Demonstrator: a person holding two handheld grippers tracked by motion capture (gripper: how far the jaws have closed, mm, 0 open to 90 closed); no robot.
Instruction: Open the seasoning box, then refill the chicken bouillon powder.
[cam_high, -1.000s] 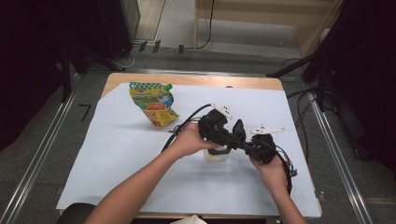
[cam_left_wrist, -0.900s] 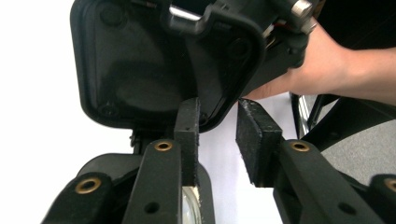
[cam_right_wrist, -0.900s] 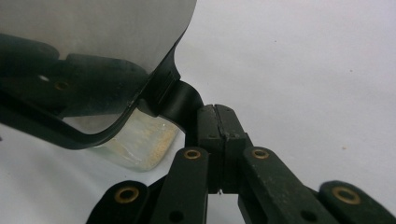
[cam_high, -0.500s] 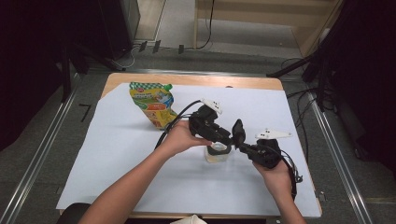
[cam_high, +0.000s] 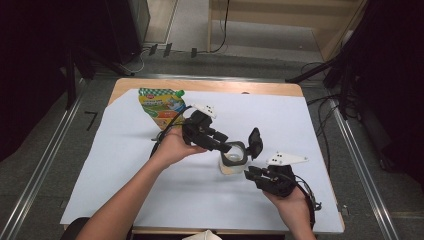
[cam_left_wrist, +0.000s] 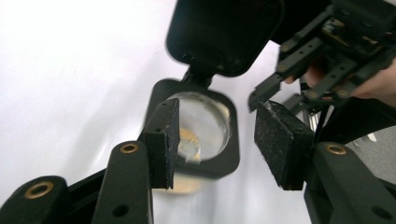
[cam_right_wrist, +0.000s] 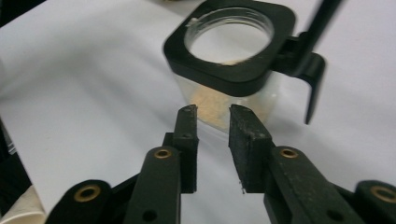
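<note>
Now the clear jar (cam_high: 232, 162) is seen lid-up, tan powder inside; left gripper (cam_left_wrist: 219, 135) and right gripper (cam_right_wrist: 212, 116), jaws just opening, are held part-open and empty.

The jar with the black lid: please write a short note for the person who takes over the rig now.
Left gripper: jaws have just been opening, nothing between them, beside the jar's rim.
Right gripper: jaws have just been opening, nothing held, close to the jar's side.
Jar: upright mid-table on the white sheet, some tan powder inside.
Lid: flipped open, standing up on its hinge.
Pouch: upright at the far left, untouched.
Done: lid opened. Left: probably filling from the pouch.
</note>
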